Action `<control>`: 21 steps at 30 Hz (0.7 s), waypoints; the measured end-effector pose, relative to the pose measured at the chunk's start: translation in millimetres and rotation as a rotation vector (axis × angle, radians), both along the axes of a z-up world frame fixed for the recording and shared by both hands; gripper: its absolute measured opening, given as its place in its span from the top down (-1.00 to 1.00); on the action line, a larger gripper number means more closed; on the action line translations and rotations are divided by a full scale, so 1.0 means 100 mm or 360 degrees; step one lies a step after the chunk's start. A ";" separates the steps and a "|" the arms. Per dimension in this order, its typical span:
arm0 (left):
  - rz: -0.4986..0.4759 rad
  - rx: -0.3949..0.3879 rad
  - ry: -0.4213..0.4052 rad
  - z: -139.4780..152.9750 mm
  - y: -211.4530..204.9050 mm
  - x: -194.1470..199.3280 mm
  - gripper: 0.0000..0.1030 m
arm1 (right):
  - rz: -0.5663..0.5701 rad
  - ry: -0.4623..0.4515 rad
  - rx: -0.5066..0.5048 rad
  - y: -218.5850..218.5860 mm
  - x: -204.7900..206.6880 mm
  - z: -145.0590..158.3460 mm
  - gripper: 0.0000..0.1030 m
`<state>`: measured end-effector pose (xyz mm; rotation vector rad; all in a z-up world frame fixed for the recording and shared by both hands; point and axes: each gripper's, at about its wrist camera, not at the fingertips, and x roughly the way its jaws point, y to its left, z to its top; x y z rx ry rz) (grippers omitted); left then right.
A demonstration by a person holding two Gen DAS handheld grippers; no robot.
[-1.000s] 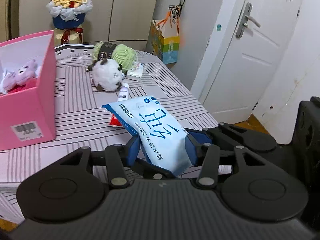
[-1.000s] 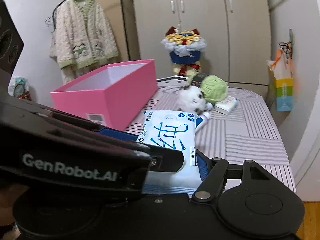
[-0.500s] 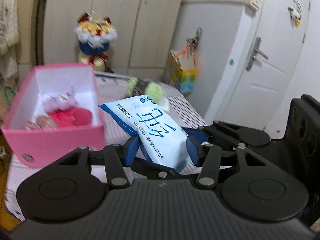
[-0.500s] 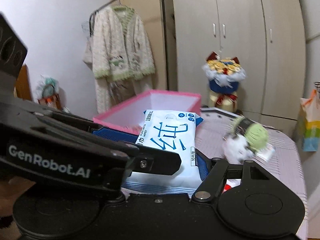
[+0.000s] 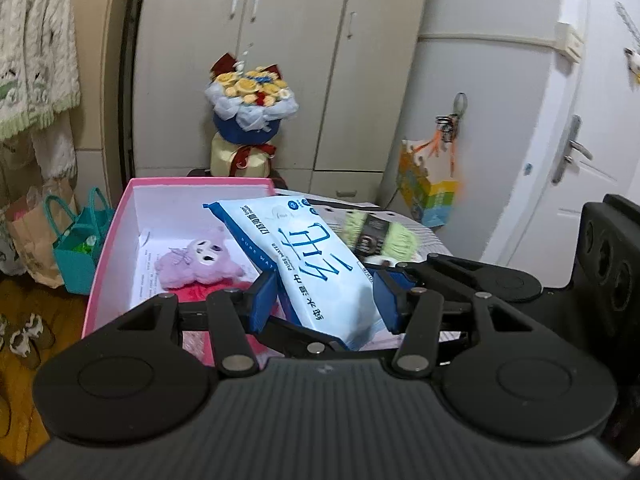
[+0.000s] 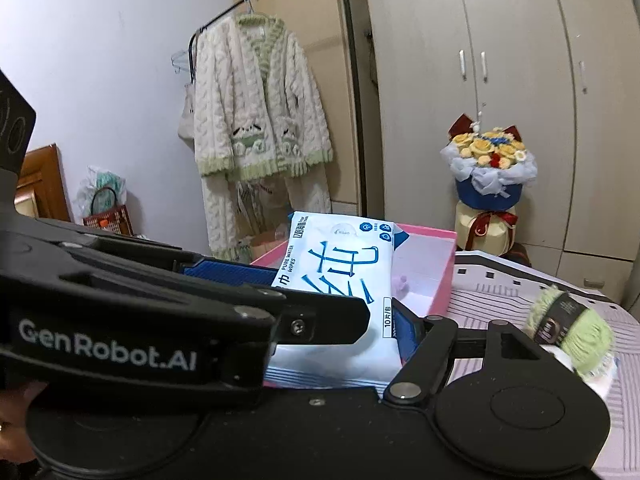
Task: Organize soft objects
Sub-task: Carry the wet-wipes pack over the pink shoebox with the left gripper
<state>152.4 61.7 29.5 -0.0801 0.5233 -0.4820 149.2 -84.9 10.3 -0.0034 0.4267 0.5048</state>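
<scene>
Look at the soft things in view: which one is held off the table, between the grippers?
The blue-and-white wet-wipes pack, held over the pink box. The purple plush lies inside the box; the green yarn rests on the table.

Each fisheye camera sits just behind its own tool, the left tool [image 5: 326, 294] and the right tool [image 6: 320, 300], looking forward and slightly down along the fingers at very close range, and both views share the wipes pack [image 5: 316, 264], pink box [image 5: 120, 216], bouquet [image 6: 488, 168] and wardrobe [image 6: 500, 60] ahead.

wipes pack [image 5: 320, 264]: glossy plastic | plush toy [image 5: 200, 262]: fuzzy cloth | yarn [image 6: 576, 330]: fluffy
</scene>
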 end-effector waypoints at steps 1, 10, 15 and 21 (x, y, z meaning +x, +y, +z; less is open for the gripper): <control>0.0013 -0.0006 0.0021 -0.01 0.03 0.09 0.02 | 0.0013 0.0023 -0.0005 0.03 0.09 -0.01 -0.47; 0.0119 -0.0118 0.0193 -0.25 0.29 0.76 0.03 | 0.0087 0.0227 -0.0099 0.28 0.81 -0.14 -0.48; 0.0150 -0.0189 0.0301 -0.41 0.38 0.98 0.03 | 0.0129 0.0299 -0.0235 0.40 1.02 -0.22 -0.47; 0.0143 -0.0265 0.0421 -0.55 0.48 1.12 0.05 | 0.0099 0.0392 -0.0396 0.57 1.10 -0.26 -0.47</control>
